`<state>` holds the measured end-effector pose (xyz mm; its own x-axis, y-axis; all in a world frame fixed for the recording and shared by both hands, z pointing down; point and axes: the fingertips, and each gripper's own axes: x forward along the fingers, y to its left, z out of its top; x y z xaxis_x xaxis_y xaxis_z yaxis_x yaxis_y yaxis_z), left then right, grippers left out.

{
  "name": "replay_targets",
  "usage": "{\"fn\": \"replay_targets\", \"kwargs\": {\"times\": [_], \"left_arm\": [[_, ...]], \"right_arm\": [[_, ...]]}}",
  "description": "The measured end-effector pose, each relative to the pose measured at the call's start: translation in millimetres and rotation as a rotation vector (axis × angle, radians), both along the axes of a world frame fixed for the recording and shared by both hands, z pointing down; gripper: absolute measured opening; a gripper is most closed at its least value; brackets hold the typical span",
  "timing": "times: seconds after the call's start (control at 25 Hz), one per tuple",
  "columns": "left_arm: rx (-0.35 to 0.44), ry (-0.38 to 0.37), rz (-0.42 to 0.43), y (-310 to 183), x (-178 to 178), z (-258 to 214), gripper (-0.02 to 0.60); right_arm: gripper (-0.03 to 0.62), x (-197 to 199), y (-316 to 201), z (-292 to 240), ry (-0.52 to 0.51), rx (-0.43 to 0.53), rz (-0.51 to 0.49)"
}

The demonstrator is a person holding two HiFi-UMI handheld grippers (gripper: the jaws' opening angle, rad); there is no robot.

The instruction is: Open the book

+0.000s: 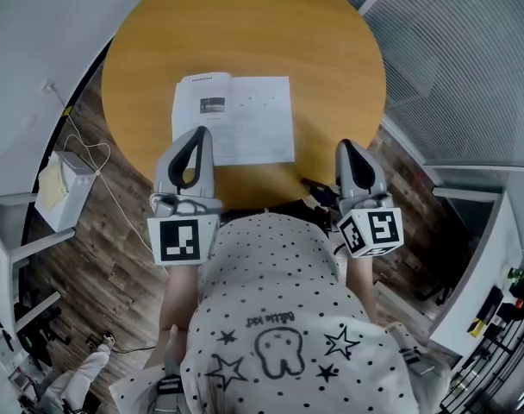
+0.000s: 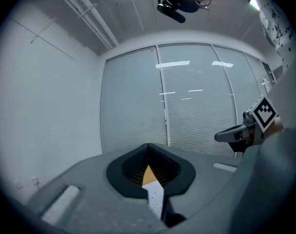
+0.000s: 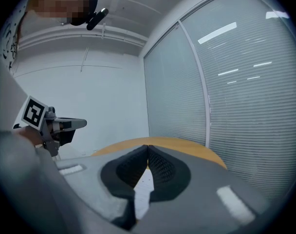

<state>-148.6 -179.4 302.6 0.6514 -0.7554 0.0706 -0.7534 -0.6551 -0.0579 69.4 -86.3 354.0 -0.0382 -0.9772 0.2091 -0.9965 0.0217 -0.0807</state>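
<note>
Shirt: white and dotted, with stars and a tooth drawing. It fills the bottom of the head view, closest to the lens.
Left gripper: the jaws are closed tip to tip with nothing between them. In its own view the pads meet, and only a sliver of page and table shows through the gap behind the tips. It points level, toward the blinds.
Right gripper: also closed and empty. In its own view the tips touch. It hangs over the table's near edge, to the right of the book and apart from it.
Book: lies flat and open on the table's near half, with two white pages up and a small photo on the left page. Its spine line runs away from the person. In the head view the left gripper's tip overlaps the book's near left corner, but it looks raised above the page rather than touching it.
Table: round, with a wooden top.
Floor: dark planks, with a white box and a cable at the left.
Done: the book is already open, so the task's one step looks complete.
Left: probably nothing more on the book itself, at most drawing both grippers clear.
</note>
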Motion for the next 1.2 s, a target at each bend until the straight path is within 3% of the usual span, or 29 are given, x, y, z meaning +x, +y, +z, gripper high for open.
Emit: {"fn": "replay_targets", "kwargs": {"times": [0.44, 1.2], "left_arm": [[-0.008, -0.027, 0.019, 33.1, 3.2, 0.1, 0.009], [-0.007, -0.025, -0.056, 21.1, -8.1, 1.2, 0.009]], "right_arm": [[0.005, -1.4, 3.7, 0.8, -0.014, 0.012, -0.021], [0.005, -2.6, -4.3, -1.6, -0.005, 0.02, -0.055]]}}
